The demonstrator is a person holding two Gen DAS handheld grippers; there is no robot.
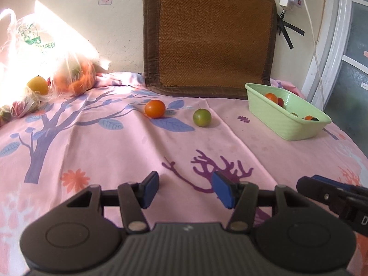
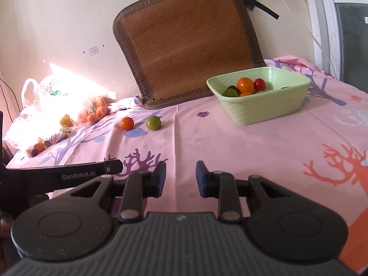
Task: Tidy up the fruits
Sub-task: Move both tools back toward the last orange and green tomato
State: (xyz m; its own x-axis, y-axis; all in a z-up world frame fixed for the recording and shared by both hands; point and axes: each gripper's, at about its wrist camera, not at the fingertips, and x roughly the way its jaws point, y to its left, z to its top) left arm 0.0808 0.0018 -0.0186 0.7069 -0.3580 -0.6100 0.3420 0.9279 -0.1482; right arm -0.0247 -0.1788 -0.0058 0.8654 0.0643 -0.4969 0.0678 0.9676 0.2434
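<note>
An orange fruit (image 1: 155, 108) and a green fruit (image 1: 202, 117) lie side by side on the pink cloth, far ahead of both grippers; the right wrist view has the orange fruit (image 2: 127, 123) and green fruit (image 2: 153, 122) to its left. A light green basket (image 1: 287, 126) stands at the right with several small fruits in it, also seen as the basket (image 2: 264, 111) ahead of the right hand. My left gripper (image 1: 185, 180) is open and empty, low over the cloth. My right gripper (image 2: 181, 169) hovers beside it, jaws narrowly apart, nothing between them.
A clear plastic bag (image 1: 46, 55) holding more fruit sits in bright sun at the back left, a yellow fruit (image 1: 38, 85) at its mouth. A brown woven mat (image 1: 211, 36) leans on the wall behind. A cable and a window frame (image 1: 331, 46) are at the right.
</note>
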